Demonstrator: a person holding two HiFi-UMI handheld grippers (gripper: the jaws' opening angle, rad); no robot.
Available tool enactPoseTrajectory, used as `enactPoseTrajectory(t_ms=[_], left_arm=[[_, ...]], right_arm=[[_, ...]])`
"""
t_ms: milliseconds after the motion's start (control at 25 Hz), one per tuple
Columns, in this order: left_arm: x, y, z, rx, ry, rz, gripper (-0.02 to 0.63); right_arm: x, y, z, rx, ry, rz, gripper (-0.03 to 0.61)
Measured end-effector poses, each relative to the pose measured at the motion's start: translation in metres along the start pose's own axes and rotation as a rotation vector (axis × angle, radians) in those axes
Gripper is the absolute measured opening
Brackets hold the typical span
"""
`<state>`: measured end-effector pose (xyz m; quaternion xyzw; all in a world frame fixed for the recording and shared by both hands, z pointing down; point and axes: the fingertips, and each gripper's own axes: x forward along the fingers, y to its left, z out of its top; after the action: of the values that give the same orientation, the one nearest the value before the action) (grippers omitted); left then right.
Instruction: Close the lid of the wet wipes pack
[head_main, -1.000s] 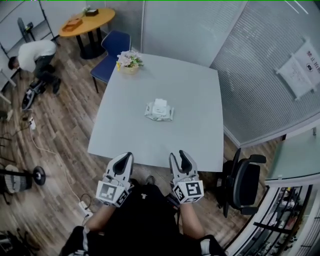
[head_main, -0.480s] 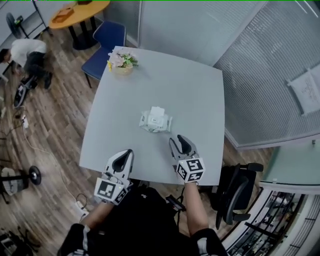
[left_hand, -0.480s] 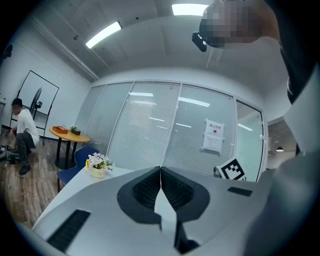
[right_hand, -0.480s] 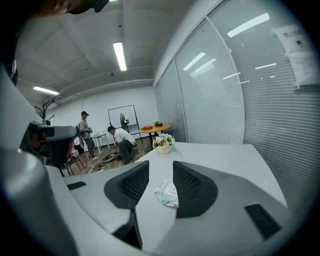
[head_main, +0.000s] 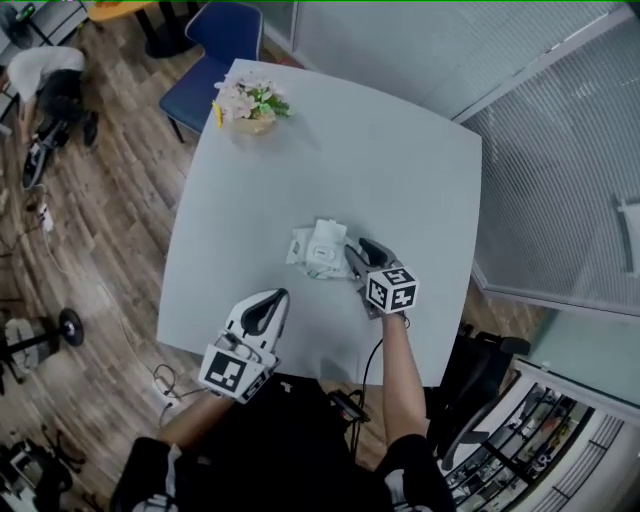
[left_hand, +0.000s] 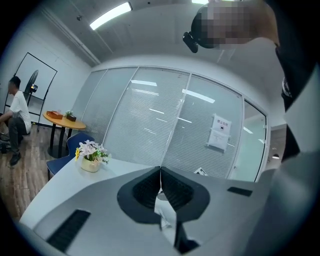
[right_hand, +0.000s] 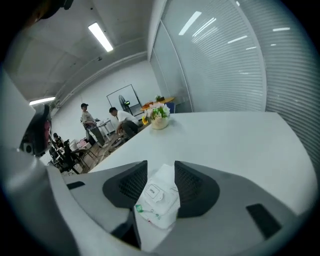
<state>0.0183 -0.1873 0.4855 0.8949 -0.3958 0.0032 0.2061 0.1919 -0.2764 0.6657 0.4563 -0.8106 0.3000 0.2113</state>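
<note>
The right gripper (head_main: 365, 258) has its jaws apart and opening, with nothing pressed between them. Looking along them, the wet wipes pack (right_hand: 159, 197) lies flat on the counter (head_main: 380, 160) straight ahead, framed in the gap, its small lid (right_hand: 152, 191) on the upper face near the middle. From above, the jaw tips sit just beside the pack's right edge, angled down and across at it. The pack's long axis looks to run roughly along the line those jaws point, so I'd judge the lid gets met end-on rather than from the side. Whether the lid stands raised I can't tell. The left gripper (head_main: 272, 300), jaws closed together on nothing, hangs well short of the pack by the counter's near edge — the right hand is plainly the nearer one.
</note>
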Motion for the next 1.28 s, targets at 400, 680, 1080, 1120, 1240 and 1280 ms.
enactPoseTrajectory(t_ms=[400, 680, 1080, 1120, 1240, 1280], left_arm=[[0.053, 0.041, -0.008, -0.047, 0.045, 0.000, 0.023], [0.065, 0.052, -0.013, -0.063, 0.063, 0.005, 0.021], [0.050, 0.047, -0.016, -0.063, 0.048, 0.012, 0.021], [0.047, 0.045, -0.016, -0.063, 0.045, 0.012, 0.021], [0.037, 0.037, -0.016, -0.059, 0.034, 0.011, 0.023], [0.034, 0.034, -0.017, -0.055, 0.034, 0.011, 0.021]], right_arm=[[0.090, -0.055, -0.034, 0.039, 0.242, 0.115, 0.210], [0.117, -0.059, -0.047, 0.078, 0.344, 0.216, 0.221], [0.089, -0.040, -0.031, -0.012, 0.342, 0.290, 0.083], [0.084, -0.035, -0.032, -0.031, 0.347, 0.304, 0.083], [0.071, -0.014, -0.041, -0.084, 0.377, 0.359, 0.083], [0.068, -0.007, -0.046, -0.102, 0.389, 0.375, 0.086]])
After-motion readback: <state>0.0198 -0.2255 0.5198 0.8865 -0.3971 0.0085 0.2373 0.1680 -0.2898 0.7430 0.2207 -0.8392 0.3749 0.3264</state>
